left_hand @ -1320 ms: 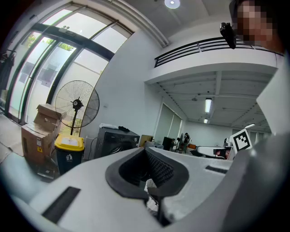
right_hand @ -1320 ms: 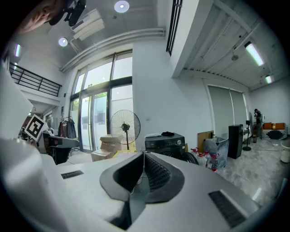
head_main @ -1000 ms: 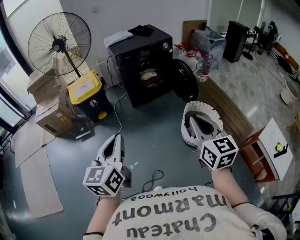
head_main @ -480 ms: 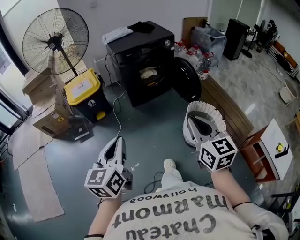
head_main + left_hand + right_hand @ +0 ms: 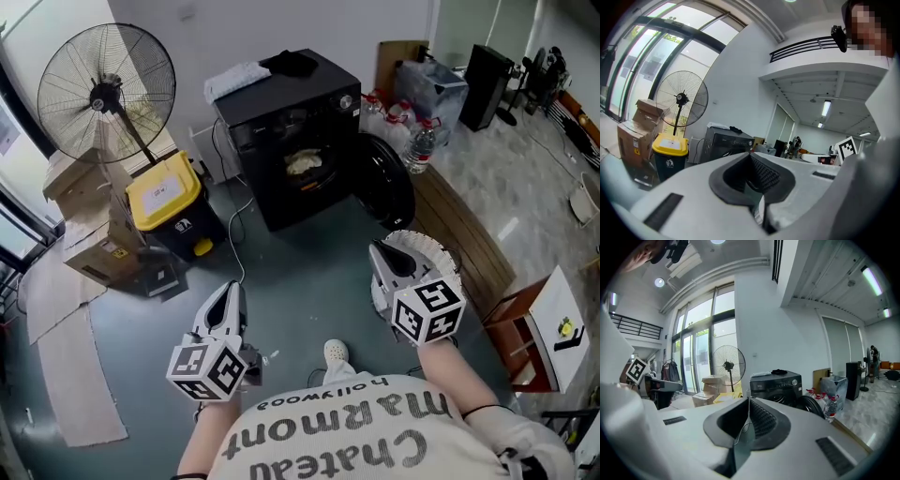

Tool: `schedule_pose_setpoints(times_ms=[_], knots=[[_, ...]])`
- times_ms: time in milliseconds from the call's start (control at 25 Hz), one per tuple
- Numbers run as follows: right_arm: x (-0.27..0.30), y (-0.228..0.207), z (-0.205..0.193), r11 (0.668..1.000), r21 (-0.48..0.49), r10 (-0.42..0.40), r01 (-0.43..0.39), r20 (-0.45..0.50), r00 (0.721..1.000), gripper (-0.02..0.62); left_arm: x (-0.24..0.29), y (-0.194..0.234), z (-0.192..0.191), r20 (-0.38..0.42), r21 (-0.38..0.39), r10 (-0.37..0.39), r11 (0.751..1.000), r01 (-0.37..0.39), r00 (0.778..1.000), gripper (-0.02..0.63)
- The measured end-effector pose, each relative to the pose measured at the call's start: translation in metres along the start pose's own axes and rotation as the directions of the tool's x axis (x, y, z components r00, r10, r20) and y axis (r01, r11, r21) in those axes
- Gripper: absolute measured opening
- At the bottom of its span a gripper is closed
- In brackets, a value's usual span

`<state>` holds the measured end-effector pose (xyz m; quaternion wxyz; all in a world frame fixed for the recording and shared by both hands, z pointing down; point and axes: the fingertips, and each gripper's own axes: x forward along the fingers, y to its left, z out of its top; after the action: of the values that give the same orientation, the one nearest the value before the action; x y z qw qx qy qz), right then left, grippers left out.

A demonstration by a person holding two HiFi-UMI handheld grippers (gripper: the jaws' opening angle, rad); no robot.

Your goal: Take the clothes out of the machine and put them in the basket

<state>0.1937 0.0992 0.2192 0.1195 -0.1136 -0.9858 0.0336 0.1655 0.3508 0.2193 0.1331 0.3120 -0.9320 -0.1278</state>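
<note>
Head view: we hold both grippers short of the machine (image 5: 300, 131), whose door (image 5: 386, 192) is open, with clothes (image 5: 305, 164) in the drum. Our left gripper (image 5: 228, 298) and right gripper (image 5: 382, 255) have jaws pressed together, empty. The basket (image 5: 437, 251) sits on the floor below the right one.

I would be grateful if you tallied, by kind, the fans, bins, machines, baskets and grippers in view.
Fan: 1
Bin: 1
Machine: 1
Basket: 1
Grippers: 2 (left gripper, right gripper)
Total: 6
</note>
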Motion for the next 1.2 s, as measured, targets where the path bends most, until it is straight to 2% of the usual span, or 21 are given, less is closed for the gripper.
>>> schedule_pose_setpoints(times_ms=[160,360,600,800,1040,1200], knots=[[0.040,-0.039,0.017,1.000,0.016,0.010,-0.011,0.009,1.000,0.032,0.047,-0.002,0.016,0.023,0.005,-0.003,1.000,0.003,1.000,0.009],[0.085,-0.079,0.038,0.996,0.080,0.034,-0.036,0.025,0.999,0.032,0.103,0.000,0.037,0.049,0.009,0.004,1.000,-0.005,0.999,0.009],[0.118,-0.118,0.055,0.993,0.100,0.051,-0.056,0.049,0.997,0.032,0.157,-0.003,0.047,0.079,-0.004,-0.004,1.000,0.005,0.997,0.009],[0.132,-0.135,0.036,0.990,0.131,0.058,-0.058,0.007,0.998,0.032,0.188,-0.006,0.037,0.042,-0.015,-0.020,1.000,0.021,0.999,0.009],[0.155,-0.153,0.004,0.980,0.196,0.037,-0.022,-0.072,0.997,0.032,0.221,0.007,0.020,-0.024,-0.045,-0.033,0.998,0.032,0.999,0.009],[0.175,-0.159,-0.003,0.982,0.190,0.011,0.004,-0.078,0.997,0.032,0.241,0.024,0.013,-0.054,-0.065,-0.045,0.997,0.042,0.998,0.009]])
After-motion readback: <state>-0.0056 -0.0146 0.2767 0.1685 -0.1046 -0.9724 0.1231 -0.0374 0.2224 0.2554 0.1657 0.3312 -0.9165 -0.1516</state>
